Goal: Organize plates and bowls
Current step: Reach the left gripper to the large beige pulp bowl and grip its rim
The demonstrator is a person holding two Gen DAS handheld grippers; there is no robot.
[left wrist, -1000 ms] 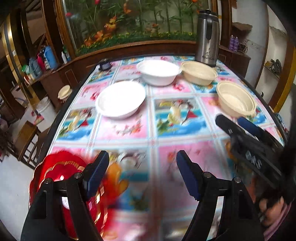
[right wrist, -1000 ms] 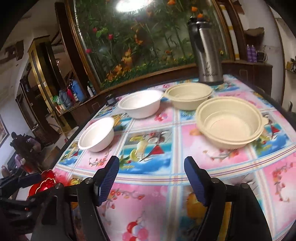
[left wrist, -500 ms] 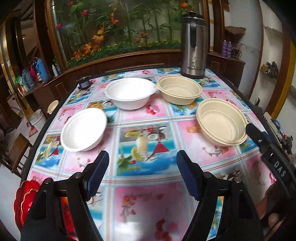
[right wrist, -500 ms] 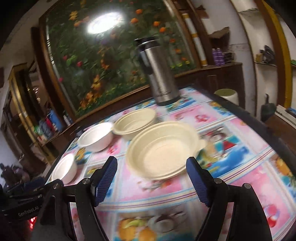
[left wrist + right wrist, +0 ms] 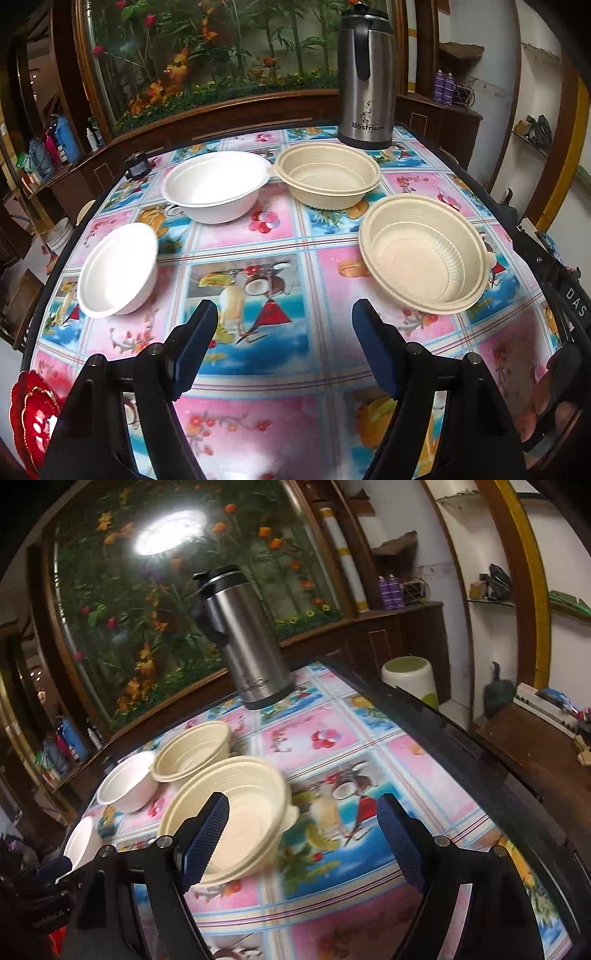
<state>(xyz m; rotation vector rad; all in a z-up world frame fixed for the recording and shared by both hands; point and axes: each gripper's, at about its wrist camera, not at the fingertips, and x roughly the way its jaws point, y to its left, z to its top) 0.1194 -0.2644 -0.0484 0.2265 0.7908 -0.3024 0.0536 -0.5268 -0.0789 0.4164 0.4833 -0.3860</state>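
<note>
Both views swung across bench (image 5: 258, 236); my right gripper (image 5: 303, 834) opening, near beige bowl (image 5: 236, 812) lower left, ungrasped; left gripper (image 5: 284, 343) released, empty.

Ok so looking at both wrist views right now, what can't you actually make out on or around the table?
- Red plate, left wrist view: cut off by the picture's edge and the left tool.
- Small white bowl, right wrist view: partly hidden behind the left tool's body.
- Near beige bowl, right wrist view: near side covered by a finger of the opening right tool; contact unclear.
- Shelf bottles: too small to read.
</note>
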